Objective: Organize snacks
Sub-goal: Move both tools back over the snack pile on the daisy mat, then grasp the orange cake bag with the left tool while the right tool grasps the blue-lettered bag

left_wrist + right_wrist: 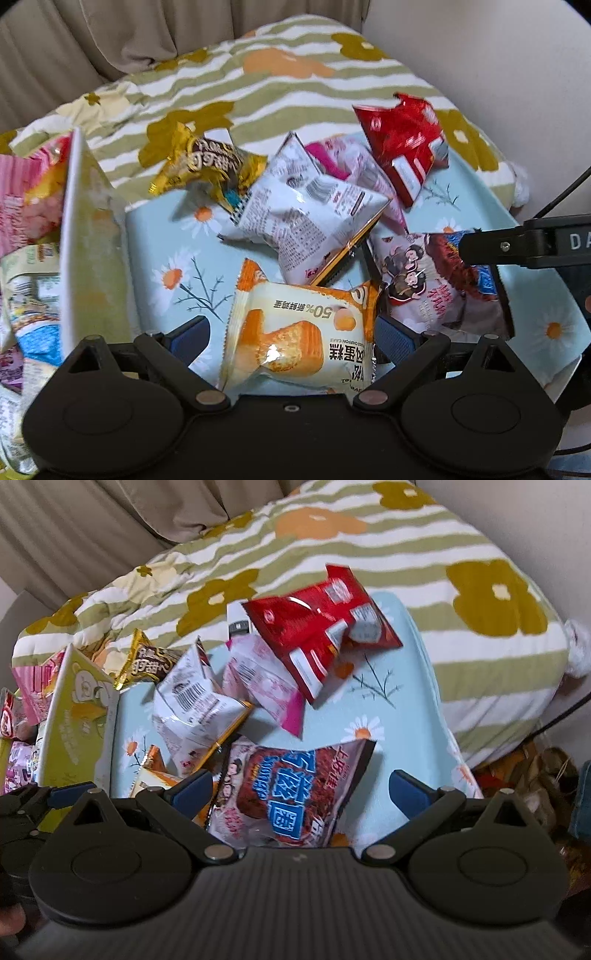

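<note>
Left tongs (291, 336) spread wide astride orange cake packet (295, 339), pads clear. Right tongs (301, 790) agape over brown-blue packet (291, 794). Pinch packet body, avoid slippery seams.

cake packet (295, 332): near edge behind tongs | red packet (321, 627): print blurred | box (85, 236): left contents cut off
</note>
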